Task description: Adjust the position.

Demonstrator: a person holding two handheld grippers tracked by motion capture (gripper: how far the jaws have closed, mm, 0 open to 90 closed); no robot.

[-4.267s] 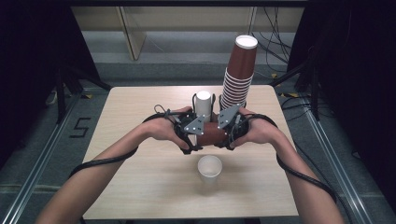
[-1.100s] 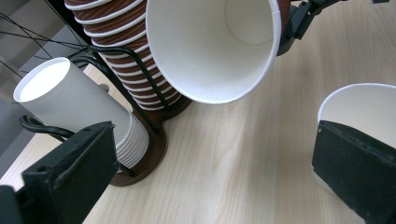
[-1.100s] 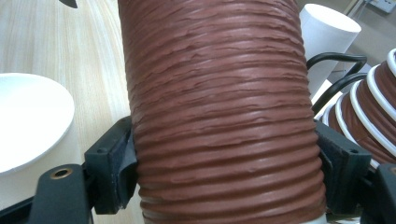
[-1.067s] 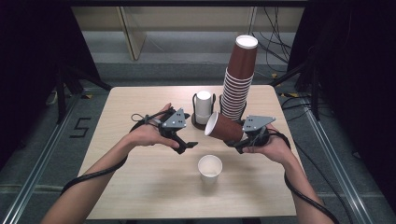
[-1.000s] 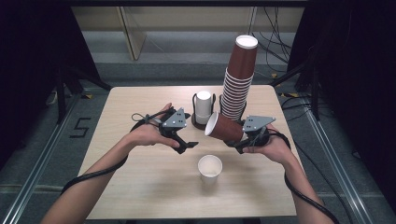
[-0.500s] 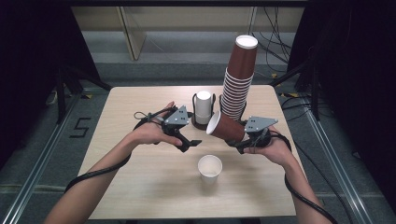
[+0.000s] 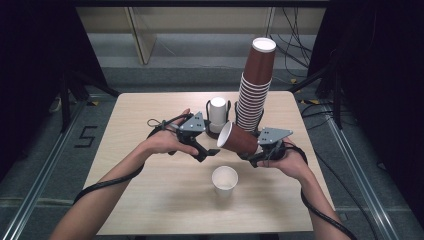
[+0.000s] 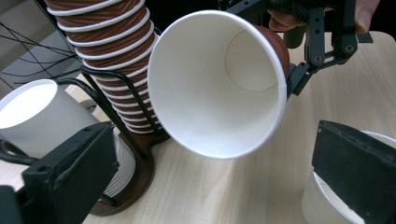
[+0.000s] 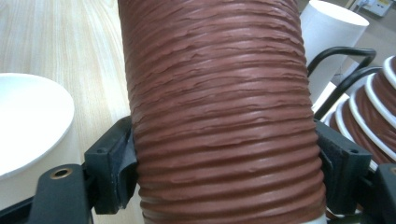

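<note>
Left gripper [image 7: 204, 150] is hovering over the wooden table [image 7: 150, 195], jaws standing open and empty, pointing toward the mouth of the brown ribbed paper cup [image 7: 239, 141]. Right gripper [image 7: 255, 154] is clamping that cup around its lower body, tilted on its side, long axis running left-right, rim facing left. White paper cup [image 7: 224, 180] is standing upright just below; brown cup stack [image 7: 254, 90] behind.
</note>
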